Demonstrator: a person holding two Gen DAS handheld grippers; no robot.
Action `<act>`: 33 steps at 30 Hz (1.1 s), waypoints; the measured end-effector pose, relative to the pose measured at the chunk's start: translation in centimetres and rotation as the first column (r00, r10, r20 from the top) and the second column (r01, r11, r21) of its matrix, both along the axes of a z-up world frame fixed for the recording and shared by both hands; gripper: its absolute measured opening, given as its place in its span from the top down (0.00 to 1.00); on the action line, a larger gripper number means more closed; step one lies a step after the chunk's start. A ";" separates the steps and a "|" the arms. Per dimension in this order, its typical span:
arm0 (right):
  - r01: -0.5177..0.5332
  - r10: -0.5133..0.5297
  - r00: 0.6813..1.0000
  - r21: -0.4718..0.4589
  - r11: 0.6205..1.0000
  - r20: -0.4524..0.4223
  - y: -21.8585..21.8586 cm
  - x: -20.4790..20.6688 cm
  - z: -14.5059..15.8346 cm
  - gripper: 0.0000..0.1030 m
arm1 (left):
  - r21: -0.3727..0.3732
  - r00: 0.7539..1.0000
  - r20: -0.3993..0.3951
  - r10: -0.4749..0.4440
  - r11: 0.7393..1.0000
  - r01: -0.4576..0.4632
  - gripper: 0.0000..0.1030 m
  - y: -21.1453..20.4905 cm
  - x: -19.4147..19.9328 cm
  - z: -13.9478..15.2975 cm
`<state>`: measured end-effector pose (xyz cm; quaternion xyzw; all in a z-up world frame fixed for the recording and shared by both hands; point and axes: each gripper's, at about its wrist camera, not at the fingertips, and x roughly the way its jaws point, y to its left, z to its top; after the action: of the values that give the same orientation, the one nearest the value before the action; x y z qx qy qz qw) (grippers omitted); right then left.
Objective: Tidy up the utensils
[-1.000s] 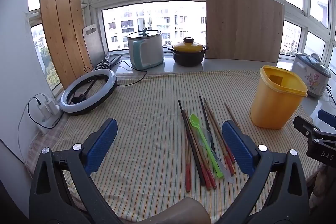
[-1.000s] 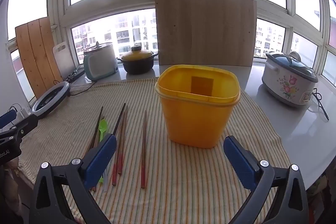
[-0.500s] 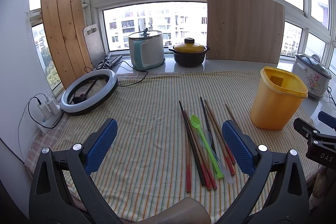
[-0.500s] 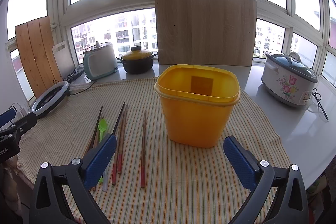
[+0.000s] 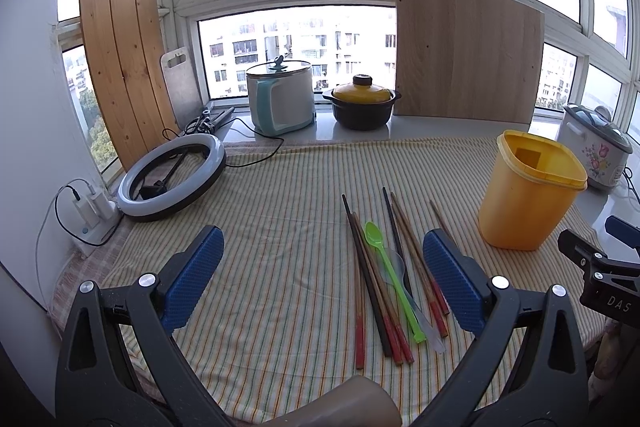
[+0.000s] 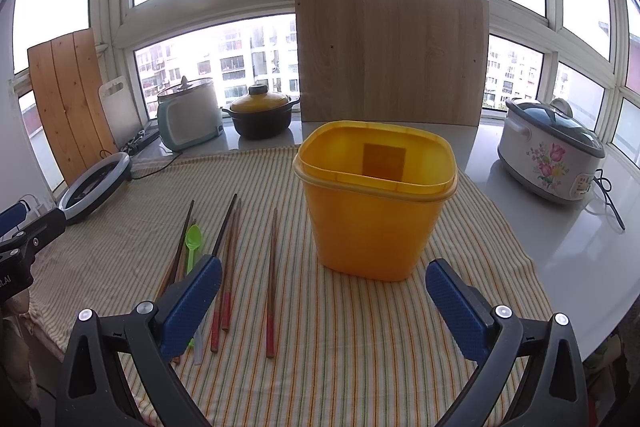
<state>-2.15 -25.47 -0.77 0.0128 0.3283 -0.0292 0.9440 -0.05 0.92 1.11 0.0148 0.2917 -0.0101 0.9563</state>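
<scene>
Several red-tipped wooden chopsticks [image 5: 396, 287], green plastic spoon [image 5: 390, 273], upright yellow bin [image 6: 376, 203]

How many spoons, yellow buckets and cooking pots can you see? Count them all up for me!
Spoons: 2, a green spoon and a clear spoon
Yellow buckets: 1, the yellow bucket
Cooking pots: 3, the teal and white cooker, the black pot with a yellow lid and the flowery cooker
Total: 6
</scene>
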 end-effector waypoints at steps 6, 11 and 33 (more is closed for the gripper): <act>-0.005 0.005 1.000 -0.001 1.000 -0.004 0.3 0.0 -0.1 0.00 | 0.000 1.000 0.003 0.002 1.000 -0.002 0.01 0.0 0.0 0.0; -0.007 0.007 1.000 -0.004 1.000 -0.005 0.4 0.1 -0.1 0.00 | -0.001 1.000 0.004 0.003 1.000 -0.003 0.01 0.0 0.0 0.0; -0.011 0.011 1.000 0.003 1.000 -0.023 0.5 0.4 -0.6 0.00 | -0.013 1.000 -0.014 0.017 1.000 -0.018 0.01 0.5 0.3 -0.6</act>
<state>-1.76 -24.95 -1.36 0.0119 0.3393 -0.0235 0.9403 0.23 1.46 0.56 0.0058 0.2983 -0.0038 0.9545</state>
